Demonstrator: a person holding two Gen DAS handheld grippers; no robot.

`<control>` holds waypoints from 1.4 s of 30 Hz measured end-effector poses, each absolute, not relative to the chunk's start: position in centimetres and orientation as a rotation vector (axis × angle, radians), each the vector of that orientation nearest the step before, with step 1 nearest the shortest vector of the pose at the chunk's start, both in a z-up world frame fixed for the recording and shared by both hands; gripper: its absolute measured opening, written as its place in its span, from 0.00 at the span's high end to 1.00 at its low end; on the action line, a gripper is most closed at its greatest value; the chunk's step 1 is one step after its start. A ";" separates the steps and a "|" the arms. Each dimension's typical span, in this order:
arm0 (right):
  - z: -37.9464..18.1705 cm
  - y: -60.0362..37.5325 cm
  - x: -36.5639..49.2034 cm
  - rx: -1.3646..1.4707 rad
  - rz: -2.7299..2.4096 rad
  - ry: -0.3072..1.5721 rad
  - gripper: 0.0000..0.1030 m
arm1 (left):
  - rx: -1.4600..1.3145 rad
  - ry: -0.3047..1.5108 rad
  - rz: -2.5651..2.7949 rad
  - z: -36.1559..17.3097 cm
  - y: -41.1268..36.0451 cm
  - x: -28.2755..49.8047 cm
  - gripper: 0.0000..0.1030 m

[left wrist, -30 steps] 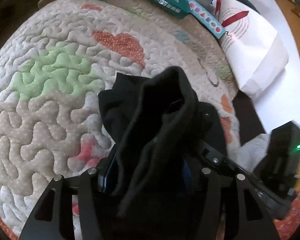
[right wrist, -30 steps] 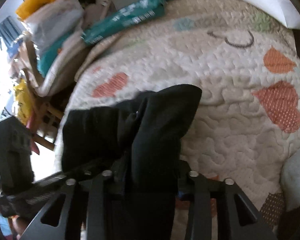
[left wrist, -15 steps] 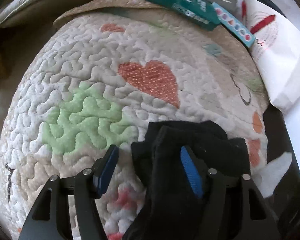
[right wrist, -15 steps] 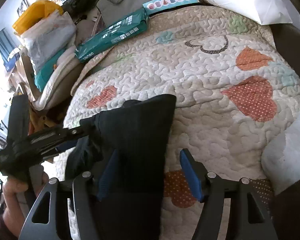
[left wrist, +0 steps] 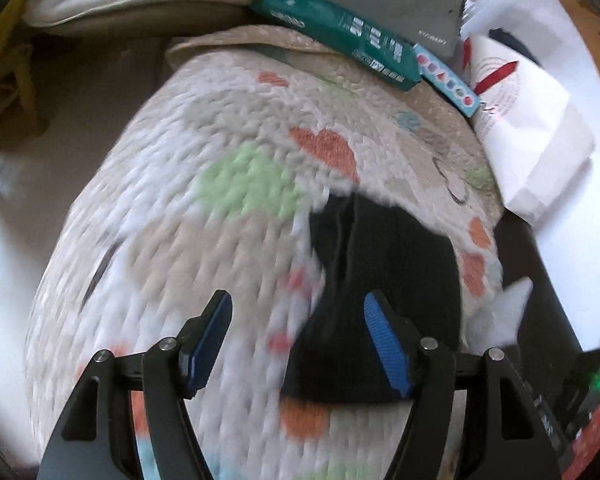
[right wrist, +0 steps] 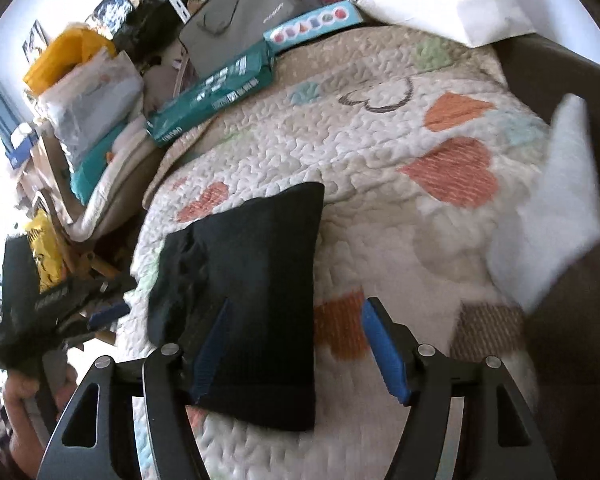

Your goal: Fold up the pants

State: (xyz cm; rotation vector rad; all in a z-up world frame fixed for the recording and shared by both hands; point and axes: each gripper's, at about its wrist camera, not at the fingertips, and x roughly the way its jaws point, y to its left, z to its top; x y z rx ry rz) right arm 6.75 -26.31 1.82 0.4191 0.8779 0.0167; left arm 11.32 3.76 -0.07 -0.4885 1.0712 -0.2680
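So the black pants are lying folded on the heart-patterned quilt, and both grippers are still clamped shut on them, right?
Not quite. The black pants do lie folded on the quilt, but neither gripper is clamped on them. The right wrist view shows the right gripper with its blue pads wide apart above the fabric, and the left wrist view shows the left gripper open too, holding nothing.

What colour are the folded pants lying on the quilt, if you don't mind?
Black, plain; the pants show best in the right wrist view.
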 end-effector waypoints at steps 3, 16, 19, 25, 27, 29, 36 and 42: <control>2.6 -25.7 2.4 0.434 0.008 0.849 0.28 | -0.543 1.052 -0.259 0.0 5.2 5.7 0.30; 4.3 -20.7 -8.7 0.475 -0.032 0.800 0.25 | -0.184 0.836 -0.065 1.4 4.8 -7.2 0.29; 4.2 -20.3 -9.6 0.410 -0.042 0.774 0.24 | -0.180 0.873 -0.047 0.3 4.7 -6.9 0.29; 2.5 -20.1 -8.8 0.333 -0.072 0.812 0.24 | -0.160 0.925 -0.031 -1.1 4.5 -5.4 0.29; 2.3 -19.8 -8.1 0.341 -0.053 0.829 0.24 | -0.155 0.936 -0.028 -1.3 4.3 -5.0 0.29; 2.5 -19.2 -7.3 0.346 -0.035 0.833 0.24 | -0.149 0.942 -0.031 -1.3 4.2 -4.7 0.29; 3.8 -17.7 -5.3 0.303 -0.004 0.844 0.24 | -0.125 0.935 -0.048 -0.6 3.1 -2.9 0.29; 4.9 -18.8 -2.4 0.283 -0.039 0.847 0.23 | -0.080 0.937 -0.063 -0.1 1.0 0.4 0.29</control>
